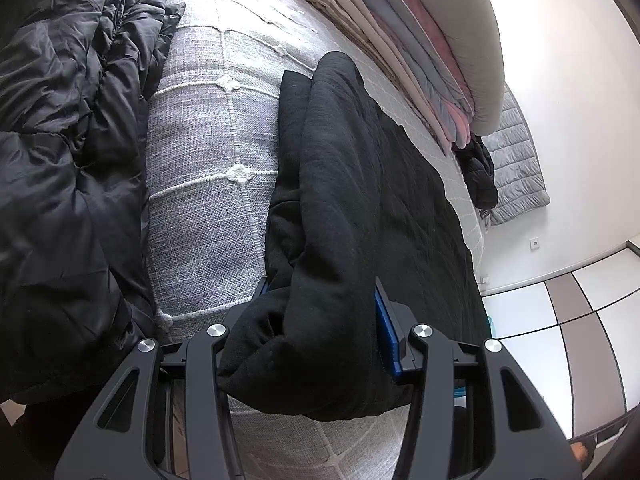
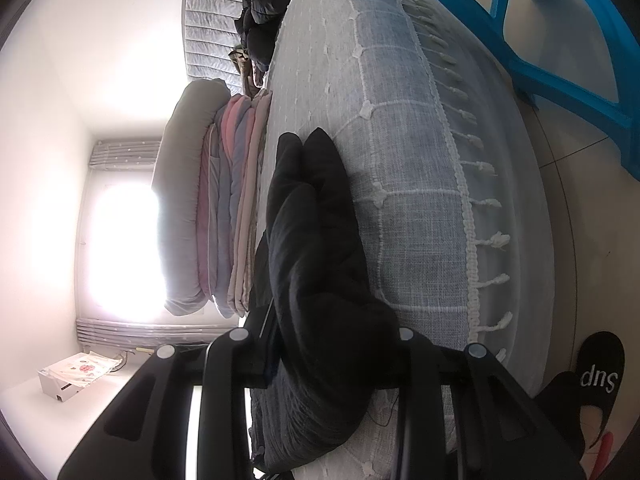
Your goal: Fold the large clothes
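On the bed (image 1: pixel 208 184), both grippers clamp the black garment (image 1: pixel 352 200): left gripper (image 1: pixel 320 312) and right gripper (image 2: pixel 332 344) jaws part-closed on bunched ends, likely keeping the fold aligned before laying it flat.

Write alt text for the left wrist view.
The left gripper is clamped on a thick fold of a black garment lying on a grey-covered bed. A dark puffer jacket lies left of it, and stacked folded bedding sits beyond.
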Tool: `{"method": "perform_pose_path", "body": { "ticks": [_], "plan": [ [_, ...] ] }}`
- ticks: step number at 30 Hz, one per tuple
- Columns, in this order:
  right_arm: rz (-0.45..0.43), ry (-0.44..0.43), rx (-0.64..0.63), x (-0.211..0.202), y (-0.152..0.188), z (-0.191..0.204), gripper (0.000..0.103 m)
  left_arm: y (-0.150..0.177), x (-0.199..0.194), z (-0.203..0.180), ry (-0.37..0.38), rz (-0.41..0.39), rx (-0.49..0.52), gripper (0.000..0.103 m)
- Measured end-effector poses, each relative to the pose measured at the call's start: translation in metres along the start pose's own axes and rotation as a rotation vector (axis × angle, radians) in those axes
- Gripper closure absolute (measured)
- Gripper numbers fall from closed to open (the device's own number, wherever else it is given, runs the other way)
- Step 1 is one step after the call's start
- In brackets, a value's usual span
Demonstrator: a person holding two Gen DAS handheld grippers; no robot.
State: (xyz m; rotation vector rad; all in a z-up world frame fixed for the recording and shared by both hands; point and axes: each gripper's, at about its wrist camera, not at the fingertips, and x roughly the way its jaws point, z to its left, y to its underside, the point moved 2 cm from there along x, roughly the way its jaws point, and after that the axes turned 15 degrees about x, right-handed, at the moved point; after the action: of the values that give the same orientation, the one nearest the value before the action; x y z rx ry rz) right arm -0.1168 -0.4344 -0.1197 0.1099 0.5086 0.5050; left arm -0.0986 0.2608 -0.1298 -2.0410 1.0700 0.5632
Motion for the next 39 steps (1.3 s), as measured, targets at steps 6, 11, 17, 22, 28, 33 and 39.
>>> {"method": "perform_pose_path", "body": {
  "ticks": [6,11,17,22,28,33,39],
  "plan": [
    [-0.002,-0.002,-0.003,0.000,0.001,0.001,0.070,-0.001,-0.006,-0.004,-0.005,-0.018,0.030,0.063],
    [0.001,-0.025,0.004,-0.002,0.001,0.000,0.072,-0.002,-0.011,-0.007,0.004,-0.027,0.054,0.068],
    [0.000,-0.050,-0.015,-0.012,0.007,0.005,0.076,-0.001,-0.023,-0.009,0.035,-0.022,0.058,0.072],
    [-0.007,-0.072,-0.061,-0.037,0.021,0.012,0.076,0.013,-0.048,-0.017,0.069,-0.014,0.060,0.073],
    [0.010,-0.003,-0.070,-0.044,0.019,0.005,0.071,0.020,-0.045,-0.009,0.008,0.071,0.052,0.064],
    [0.003,0.046,0.008,-0.037,0.011,-0.014,0.050,0.022,-0.035,-0.004,-0.008,0.066,0.035,0.052],
    [0.002,0.049,0.025,-0.035,0.009,-0.017,0.044,0.027,-0.028,0.000,0.017,0.047,0.003,0.049]
  ]
}}
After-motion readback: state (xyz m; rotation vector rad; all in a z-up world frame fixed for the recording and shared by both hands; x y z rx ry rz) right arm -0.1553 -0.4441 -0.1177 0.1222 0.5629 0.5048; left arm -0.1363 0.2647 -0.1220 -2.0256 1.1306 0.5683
